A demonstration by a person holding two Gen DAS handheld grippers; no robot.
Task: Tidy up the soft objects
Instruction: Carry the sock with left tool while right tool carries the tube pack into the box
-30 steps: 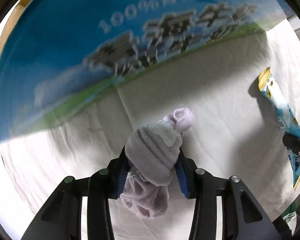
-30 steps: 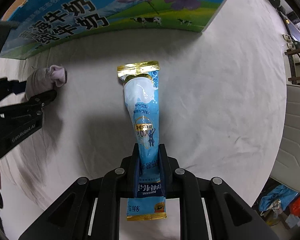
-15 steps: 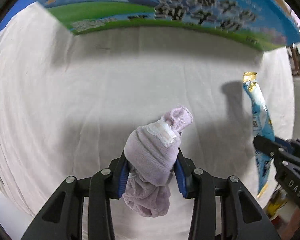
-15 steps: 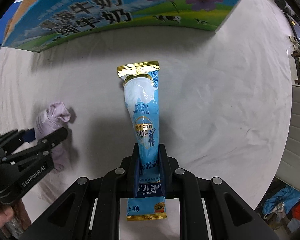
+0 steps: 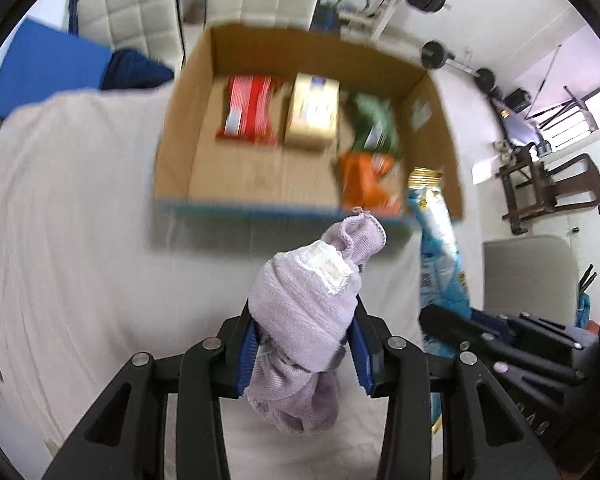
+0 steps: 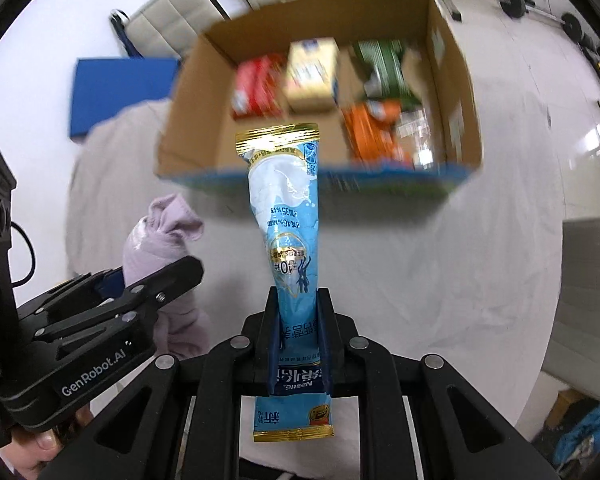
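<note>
Left wrist view: rolled sock (image 5: 308,304) clamped between left gripper (image 5: 306,344) fingers.

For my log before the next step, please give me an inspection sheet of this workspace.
Surface: white cloth, wrinkled.
Job's things: lilac sock bundle and blue snack pouch, both held in the air; open cardboard box ahead.
Clutter: red, yellow, green and orange packs in the box, blurred.
Grippers: left tongs shut on the sock bundle; right tongs shut on the pouch.
Cables: black cable at the left tongs.
Surroundings: padded chairs, barbells, blue mat.
</note>
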